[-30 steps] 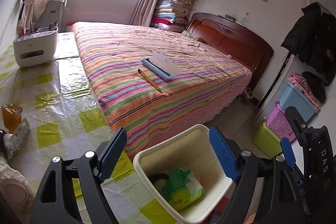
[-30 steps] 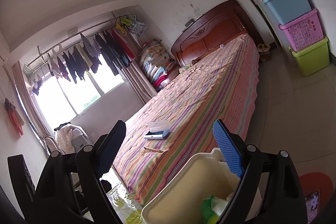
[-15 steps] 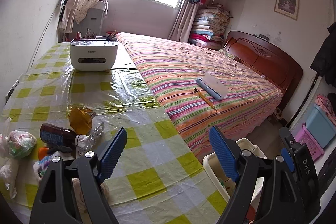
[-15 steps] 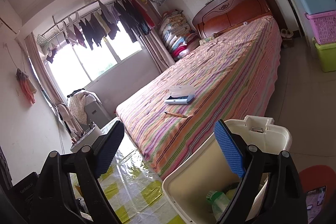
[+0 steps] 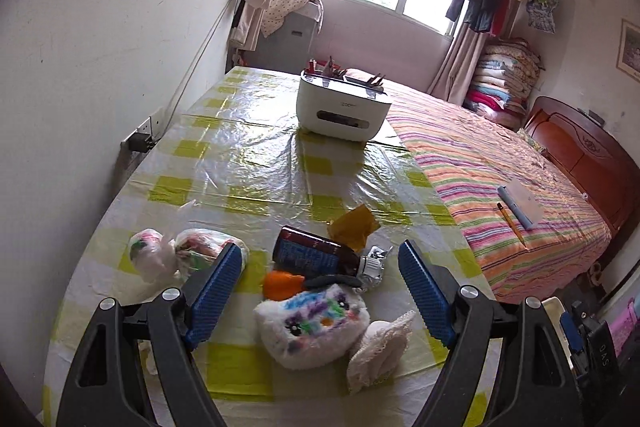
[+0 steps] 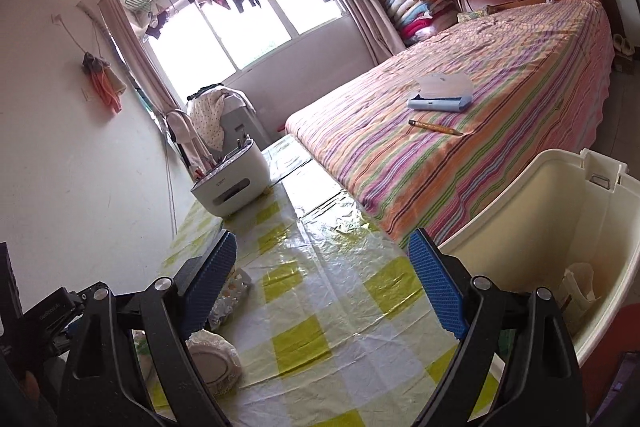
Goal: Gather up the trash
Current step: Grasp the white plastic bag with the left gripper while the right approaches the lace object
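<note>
— How are the tongs held?
— The left tongs point(image 5: 320, 293) are spread wide above the table point(image 5: 256, 163), nothing gripped; the right tongs point(image 6: 322, 285) are likewise parted and empty.

— Where is the trash seen?
— A dark bottle point(image 5: 316, 257) is laid on its side between the left pads, with an orange scrap point(image 5: 280, 285) touching it, a yellow wrapper point(image 5: 354, 227) just behind and two bagged bundles point(image 5: 180, 253) further left. The cream bin point(image 6: 560, 227) is placed off the table's right edge, beside the bed point(image 6: 460, 131).
</note>
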`<action>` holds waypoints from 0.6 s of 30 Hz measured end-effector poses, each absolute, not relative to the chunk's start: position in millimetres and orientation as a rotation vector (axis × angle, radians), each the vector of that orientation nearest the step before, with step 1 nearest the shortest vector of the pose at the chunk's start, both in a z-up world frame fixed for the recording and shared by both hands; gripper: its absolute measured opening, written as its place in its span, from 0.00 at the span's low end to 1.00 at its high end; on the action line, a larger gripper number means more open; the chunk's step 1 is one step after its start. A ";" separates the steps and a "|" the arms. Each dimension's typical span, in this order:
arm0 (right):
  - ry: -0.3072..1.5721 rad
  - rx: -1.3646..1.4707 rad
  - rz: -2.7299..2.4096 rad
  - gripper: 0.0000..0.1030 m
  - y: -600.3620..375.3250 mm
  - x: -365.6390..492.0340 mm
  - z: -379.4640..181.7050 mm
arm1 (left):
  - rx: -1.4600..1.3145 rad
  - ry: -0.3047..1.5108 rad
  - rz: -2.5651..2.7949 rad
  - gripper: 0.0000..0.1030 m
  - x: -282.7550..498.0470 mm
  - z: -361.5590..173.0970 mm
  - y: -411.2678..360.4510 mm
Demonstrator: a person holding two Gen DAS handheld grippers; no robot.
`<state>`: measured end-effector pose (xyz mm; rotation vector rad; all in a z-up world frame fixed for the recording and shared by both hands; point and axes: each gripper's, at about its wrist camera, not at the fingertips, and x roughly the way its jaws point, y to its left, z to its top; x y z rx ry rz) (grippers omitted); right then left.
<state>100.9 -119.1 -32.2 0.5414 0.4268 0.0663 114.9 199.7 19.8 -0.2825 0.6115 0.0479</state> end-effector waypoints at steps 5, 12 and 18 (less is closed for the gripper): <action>0.490 0.504 0.187 0.84 -82.8 109.5 -37.8 | -0.420 0.650 0.186 0.76 110.6 8.0 270.2; 0.566 0.461 0.278 0.84 -46.2 114.7 -46.1 | -0.667 0.784 0.187 0.76 120.4 -34.1 335.1; 0.587 0.422 0.309 0.84 -26.6 113.5 -48.7 | -0.743 0.858 0.162 0.76 139.9 -58.5 347.7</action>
